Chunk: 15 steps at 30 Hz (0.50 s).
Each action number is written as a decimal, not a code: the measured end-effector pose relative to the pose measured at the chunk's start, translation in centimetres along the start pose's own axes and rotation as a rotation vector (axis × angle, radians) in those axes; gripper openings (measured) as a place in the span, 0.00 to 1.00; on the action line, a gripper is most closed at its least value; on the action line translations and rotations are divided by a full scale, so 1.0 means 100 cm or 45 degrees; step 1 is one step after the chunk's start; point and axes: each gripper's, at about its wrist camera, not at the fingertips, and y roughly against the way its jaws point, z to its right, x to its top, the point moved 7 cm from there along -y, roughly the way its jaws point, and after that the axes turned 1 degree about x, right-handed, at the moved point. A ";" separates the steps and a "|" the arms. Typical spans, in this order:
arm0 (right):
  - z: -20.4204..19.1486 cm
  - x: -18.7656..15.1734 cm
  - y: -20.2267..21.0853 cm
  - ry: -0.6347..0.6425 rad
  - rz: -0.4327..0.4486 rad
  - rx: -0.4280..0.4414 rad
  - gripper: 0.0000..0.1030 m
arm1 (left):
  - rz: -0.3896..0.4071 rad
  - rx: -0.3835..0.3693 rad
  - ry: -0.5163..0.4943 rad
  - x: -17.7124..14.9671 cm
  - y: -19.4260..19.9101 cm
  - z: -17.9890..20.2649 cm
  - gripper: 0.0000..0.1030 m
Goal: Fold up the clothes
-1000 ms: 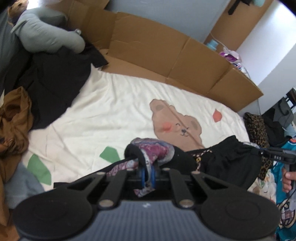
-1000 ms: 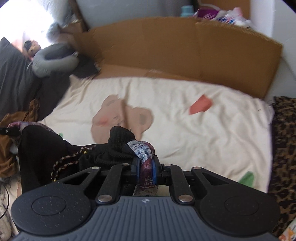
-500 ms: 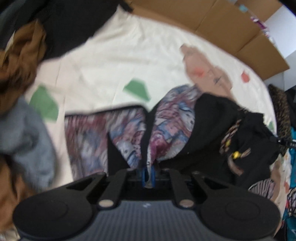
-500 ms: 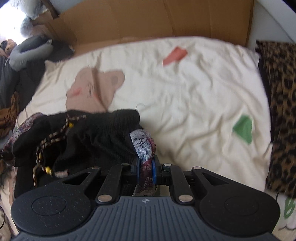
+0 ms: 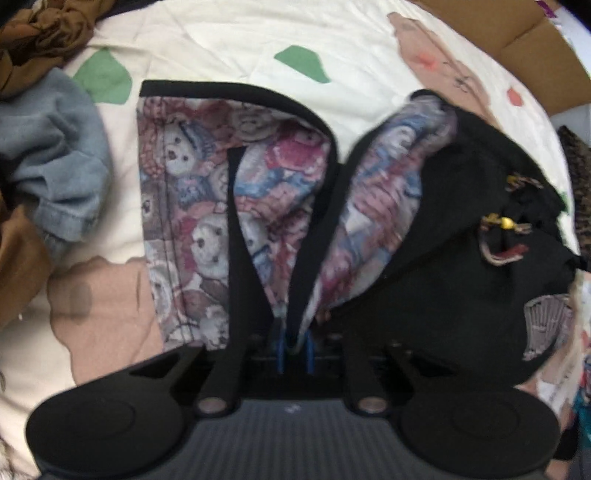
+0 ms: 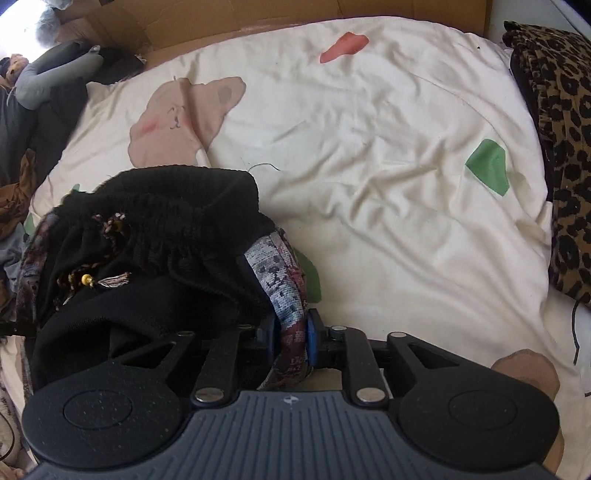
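Both tools are loosening: left tool [image 5: 294, 349] and right tool [image 6: 290, 341] have just been opening, black teddy-bear-print garment [image 5: 207, 206] fabric between each pair. It lies on the cream bedsheet [image 6: 388, 166], bunched toward 3 o'clock. I'd flatten that before releasing.

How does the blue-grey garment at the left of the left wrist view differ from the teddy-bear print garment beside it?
The blue-grey garment is plain and one colour; the teddy-bear print garment is patterned with black trim. The blue-grey one lies crumpled in a heap, while the teddy-bear one is partly spread flat. Nothing grips the blue-grey one; the teddy-bear one has an edge between the fingers of the left hand-held gripper. Both lie on the cream bedsheet.
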 end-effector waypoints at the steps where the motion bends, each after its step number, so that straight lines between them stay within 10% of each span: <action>1: 0.001 0.001 0.002 -0.011 0.004 0.011 0.21 | 0.005 0.003 -0.028 0.002 0.007 0.001 0.15; 15: 0.012 0.055 0.027 -0.088 0.178 0.041 0.35 | 0.282 -0.007 -0.128 0.100 0.066 0.033 0.21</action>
